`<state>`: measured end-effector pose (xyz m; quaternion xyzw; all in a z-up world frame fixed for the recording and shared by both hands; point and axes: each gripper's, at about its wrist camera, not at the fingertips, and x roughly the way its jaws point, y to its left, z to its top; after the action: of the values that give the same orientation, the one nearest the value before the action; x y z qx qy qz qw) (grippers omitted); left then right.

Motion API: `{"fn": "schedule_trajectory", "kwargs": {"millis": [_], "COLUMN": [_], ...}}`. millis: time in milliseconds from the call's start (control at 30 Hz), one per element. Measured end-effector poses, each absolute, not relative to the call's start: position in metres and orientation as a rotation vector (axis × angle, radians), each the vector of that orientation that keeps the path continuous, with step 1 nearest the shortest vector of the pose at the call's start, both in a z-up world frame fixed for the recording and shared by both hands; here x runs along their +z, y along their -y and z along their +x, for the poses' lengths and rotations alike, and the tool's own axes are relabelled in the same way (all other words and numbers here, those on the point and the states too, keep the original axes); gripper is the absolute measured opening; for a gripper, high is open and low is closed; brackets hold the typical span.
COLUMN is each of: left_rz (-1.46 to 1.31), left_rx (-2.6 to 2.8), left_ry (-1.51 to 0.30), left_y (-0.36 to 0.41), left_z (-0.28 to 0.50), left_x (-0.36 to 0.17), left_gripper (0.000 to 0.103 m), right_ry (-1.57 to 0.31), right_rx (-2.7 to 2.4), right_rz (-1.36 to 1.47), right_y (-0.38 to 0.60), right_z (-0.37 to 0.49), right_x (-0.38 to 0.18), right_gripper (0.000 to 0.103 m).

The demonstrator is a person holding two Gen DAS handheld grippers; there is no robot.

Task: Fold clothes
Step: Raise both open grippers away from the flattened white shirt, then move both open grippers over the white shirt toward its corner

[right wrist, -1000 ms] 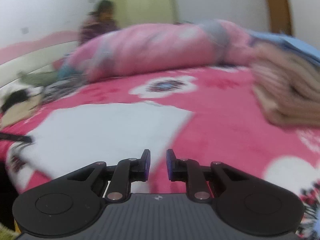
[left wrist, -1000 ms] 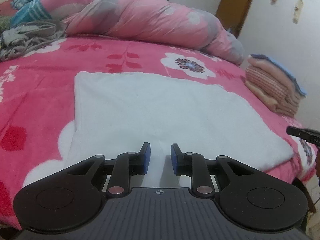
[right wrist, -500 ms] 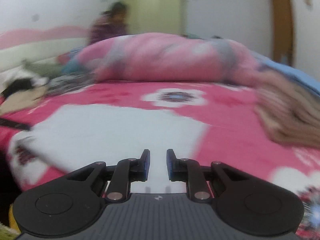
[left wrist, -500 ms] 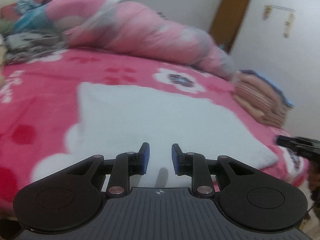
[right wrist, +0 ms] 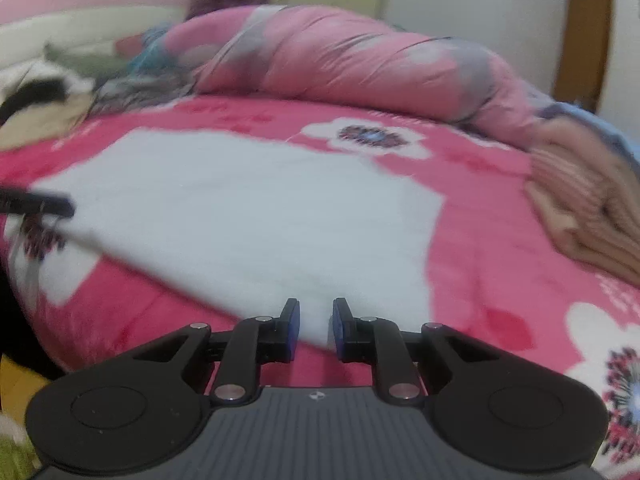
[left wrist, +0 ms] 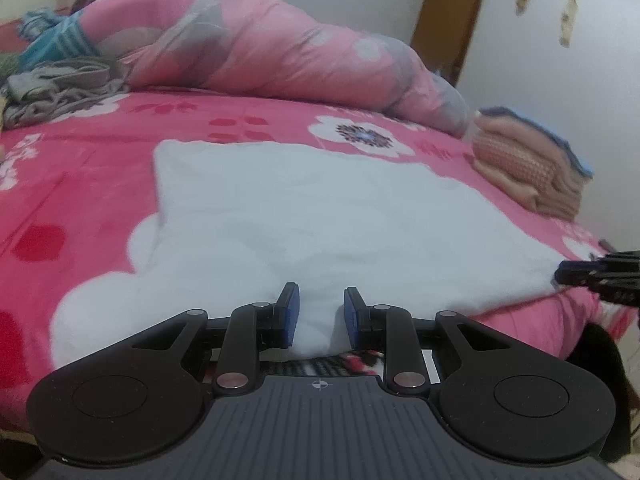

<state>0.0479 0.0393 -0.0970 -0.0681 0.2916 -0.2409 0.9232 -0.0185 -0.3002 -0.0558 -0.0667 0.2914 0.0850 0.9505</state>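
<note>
Jaws parted, empty: left gripper (left wrist: pixel 319 312); right gripper (right wrist: pixel 313 324) | white cloth (left wrist: pixel 320 216) edge between each

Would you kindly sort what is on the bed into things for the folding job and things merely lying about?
For the job:
white cloth
left tool
right tool

Lying about:
pink quilt
folded stack
grey garments
</note>
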Motion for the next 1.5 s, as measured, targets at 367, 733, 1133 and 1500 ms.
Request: {"fn": "schedule_trajectory", "kwargs": {"millis": [367,733,1133,1500], "left_rz": [-0.249,-0.345,-0.182,-0.147], "left_rx": [-0.405,-0.266,-0.398,-0.347], "left_ry": [-0.586,-0.589,-0.579,-0.669], "left_y": [-0.076,-0.123,-0.036,-0.046], "left_z": [0.035,0.020,0.062,0.089], "left_x": [-0.099,-0.081,-0.057,-0.075], "left_gripper": [0.026,0.032,0.033,0.033], "right_ry": [-0.595,-0.534,-0.538,-0.571], "right_rx": [0.332,0.043,0.108,-0.224], "right_rz": [-0.073,0.156,0.091,0.069], "right_y": [0.260,0.357,0.314,0.383], "right_z": [-0.003,-0.044,-0.001,-0.015], "right_x": [-0.078,-0.053,-0.067,-0.059], "right_gripper": [0.018,0.019,0.019,0.019]}}
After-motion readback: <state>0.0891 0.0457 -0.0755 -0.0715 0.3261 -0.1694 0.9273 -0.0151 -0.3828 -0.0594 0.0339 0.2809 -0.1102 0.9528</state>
